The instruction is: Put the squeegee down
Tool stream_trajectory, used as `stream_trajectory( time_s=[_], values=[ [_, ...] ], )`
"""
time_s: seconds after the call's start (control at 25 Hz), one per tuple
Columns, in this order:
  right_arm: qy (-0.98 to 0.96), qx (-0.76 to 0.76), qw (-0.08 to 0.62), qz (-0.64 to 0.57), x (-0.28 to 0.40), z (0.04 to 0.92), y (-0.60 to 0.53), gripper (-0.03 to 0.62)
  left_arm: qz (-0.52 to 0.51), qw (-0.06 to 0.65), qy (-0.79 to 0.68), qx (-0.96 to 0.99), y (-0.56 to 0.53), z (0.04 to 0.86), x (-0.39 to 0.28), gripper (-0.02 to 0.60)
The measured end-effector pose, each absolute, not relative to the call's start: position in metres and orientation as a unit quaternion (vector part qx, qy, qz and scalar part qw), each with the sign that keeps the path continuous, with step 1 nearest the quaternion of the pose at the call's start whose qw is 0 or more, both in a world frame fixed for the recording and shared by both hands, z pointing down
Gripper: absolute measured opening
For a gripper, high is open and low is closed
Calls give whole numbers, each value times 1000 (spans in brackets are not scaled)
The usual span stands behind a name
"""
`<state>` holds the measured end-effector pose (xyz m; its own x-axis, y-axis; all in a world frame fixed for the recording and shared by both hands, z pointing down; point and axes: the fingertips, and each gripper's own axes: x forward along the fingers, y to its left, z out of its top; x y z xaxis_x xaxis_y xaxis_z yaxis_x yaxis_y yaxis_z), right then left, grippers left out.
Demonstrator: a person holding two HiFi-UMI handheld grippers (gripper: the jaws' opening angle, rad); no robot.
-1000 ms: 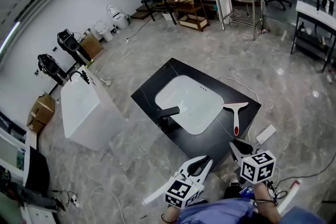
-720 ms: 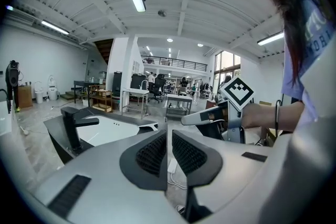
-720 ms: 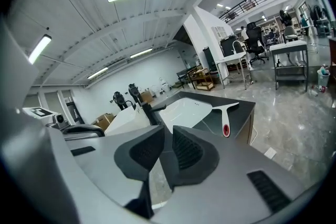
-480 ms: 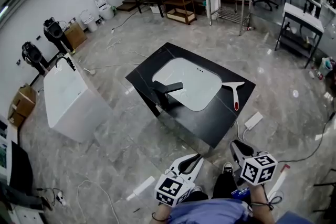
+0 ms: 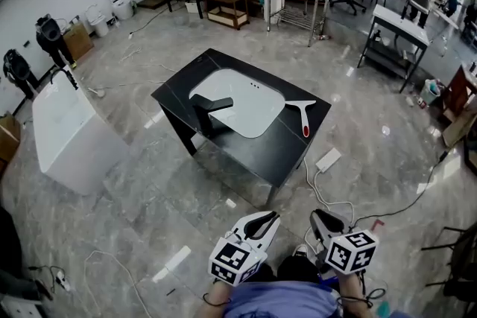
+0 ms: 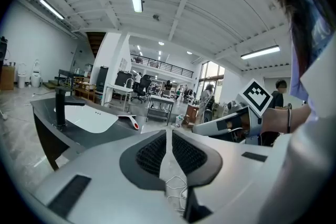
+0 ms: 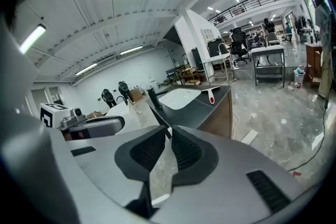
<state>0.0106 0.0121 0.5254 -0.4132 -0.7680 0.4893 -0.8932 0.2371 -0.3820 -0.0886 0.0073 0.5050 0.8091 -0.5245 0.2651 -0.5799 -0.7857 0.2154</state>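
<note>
Nearest you are two hand-held grippers, one in each hand. Each is a smooth white plastic shell with black ribbed pads and one cube of square black-and-white markers. Your left hand-held gripper (image 5: 261,220) has its pads (image 6: 155,152) drawn in to a thin slit, with nothing between them. Your right hand-held gripper (image 5: 326,222) is closed and empty too, its pads (image 7: 147,150) meeting at the tips. The two sit side by side without touching, low over the floor.

Ahead of them spreads a glossy grey marble-patterned floor (image 5: 149,190), with open room between you and the furniture. One flat white rectangular block (image 5: 328,159) lies on it just beside the table's near right edge.

Further on stands one black, faintly veined, rectangular tabletop (image 5: 279,149), set corner-on to you, with floor showing around its edges. One white rounded-rectangle basin (image 5: 246,104) is set into it. One black angular tap (image 5: 209,112) rises at the basin's left side.

One white T-shaped squeegee (image 5: 301,114) with a red-tipped handle lies flat on the tabletop. It is just beside the basin's right rim, near the table's right edge, and well apart from both grippers.

Left of the table stands one white box-shaped unit (image 5: 63,134). Metal-framed tables line the far side.
</note>
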Motion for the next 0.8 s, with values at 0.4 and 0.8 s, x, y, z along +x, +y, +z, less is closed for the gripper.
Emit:
stream_trajectory(
  time_s=[0.4,0.8],
  values=[
    [-807,501,103,295,32,509,49,51,86,128,-335,930,41,483,-66,31],
    [-836,457,101,287,53,498,105,49,102,126,-360,919,106,475,-32,31]
  ],
)
